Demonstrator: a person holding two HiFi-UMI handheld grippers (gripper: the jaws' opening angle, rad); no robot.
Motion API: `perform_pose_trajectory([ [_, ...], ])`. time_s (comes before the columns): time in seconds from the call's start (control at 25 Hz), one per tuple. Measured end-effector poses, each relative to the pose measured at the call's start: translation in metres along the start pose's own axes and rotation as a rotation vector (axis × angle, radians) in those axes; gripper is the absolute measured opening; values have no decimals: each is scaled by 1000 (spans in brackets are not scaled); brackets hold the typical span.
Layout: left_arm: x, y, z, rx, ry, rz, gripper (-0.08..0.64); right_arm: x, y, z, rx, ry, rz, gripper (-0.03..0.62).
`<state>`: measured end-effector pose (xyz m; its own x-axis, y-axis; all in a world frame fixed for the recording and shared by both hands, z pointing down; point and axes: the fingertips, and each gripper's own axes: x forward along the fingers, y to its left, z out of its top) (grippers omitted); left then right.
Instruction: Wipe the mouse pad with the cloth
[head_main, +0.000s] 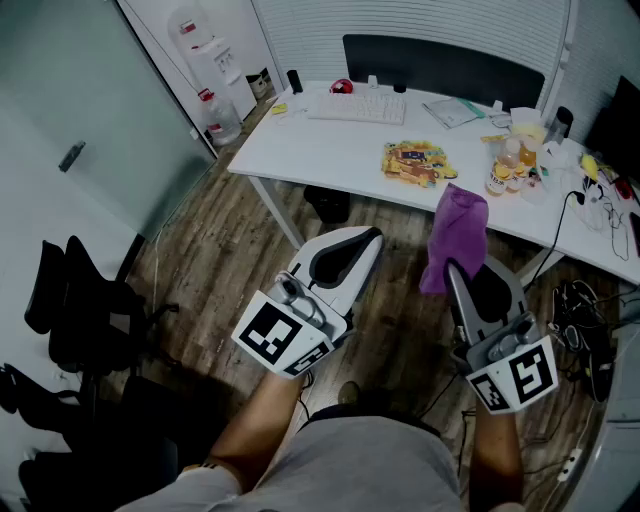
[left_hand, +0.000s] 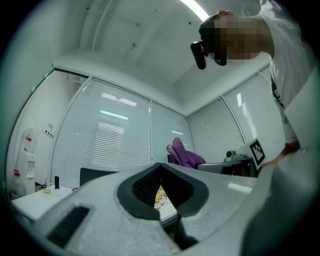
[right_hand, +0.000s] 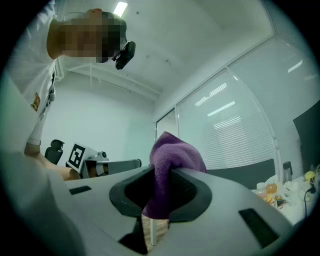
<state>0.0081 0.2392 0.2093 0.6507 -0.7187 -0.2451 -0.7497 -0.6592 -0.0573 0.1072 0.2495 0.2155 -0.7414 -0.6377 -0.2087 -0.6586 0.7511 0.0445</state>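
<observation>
Cloth, purple, hung pinched in the closed right gripper short of the tabletop, the left gripper was closed on nothing, and, no mouse pad being plainly visible, the pinch probably needed holding firm while reaching over the tabletop.

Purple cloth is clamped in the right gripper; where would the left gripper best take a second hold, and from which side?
Grip the loose bunch of the cloth that stands past the right gripper's tips, coming in from the left gripper's own side. That bunch is thick and free; the left jaws are shut and must open first.
</observation>
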Motion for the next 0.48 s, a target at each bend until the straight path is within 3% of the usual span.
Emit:
perform_pose_trajectory([
  [0.48,-5,12,0,-2,-10,-13,15,8,2,2,15,-15,-17,71],
])
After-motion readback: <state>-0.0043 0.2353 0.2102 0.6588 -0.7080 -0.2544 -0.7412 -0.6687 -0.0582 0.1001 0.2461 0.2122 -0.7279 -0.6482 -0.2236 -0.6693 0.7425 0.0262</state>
